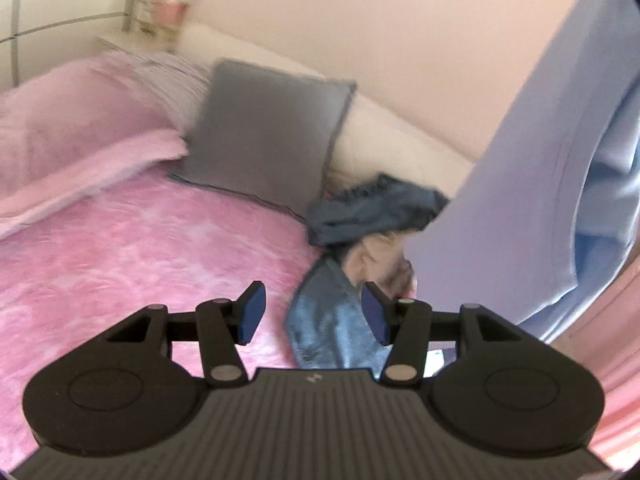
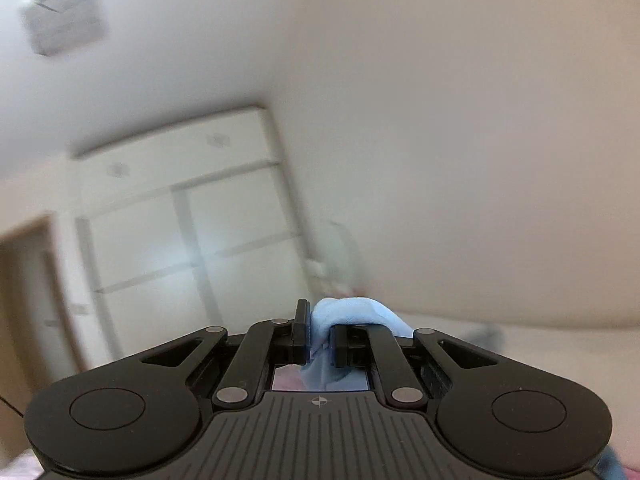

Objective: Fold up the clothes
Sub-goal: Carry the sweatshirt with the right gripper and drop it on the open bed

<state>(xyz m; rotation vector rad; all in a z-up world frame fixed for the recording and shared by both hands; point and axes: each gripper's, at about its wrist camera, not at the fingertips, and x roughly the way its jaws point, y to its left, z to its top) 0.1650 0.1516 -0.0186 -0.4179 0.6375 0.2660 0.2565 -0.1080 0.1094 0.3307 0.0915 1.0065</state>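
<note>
The light blue garment [image 1: 520, 184] hangs in the air at the right of the left wrist view, a long drape of thin cloth with soft folds down its length, its lower end hanging just above the pink bedspread [image 1: 120, 248]. By the look of it the cloth is light and limp: it will sag from any single hold, slide over itself, and keep no shape until it is spread flat. The right gripper [image 2: 320, 338] has its jaws clamped on a bunched wad of that same blue cloth, which bulges over the right-hand finger and trails down below. A pinch on a bunch like this carries the weight easily but leaves the piece twisted, so a second hold on a free hem or corner, well apart from the first, would likely be needed to pull it open. The left gripper [image 1: 314, 312] is free for that: its blue pads [image 1: 252, 312] stand wide apart with nothing between them. Just beyond it, against the far edge of the bed, lies a pile of unfolded clothes [image 1: 360, 248], denim blue and beige. Farther left a grey cushion [image 1: 268, 136] leans against the cream headboard [image 1: 384, 136], with a pink pillow [image 1: 80, 120] beside it.
</note>
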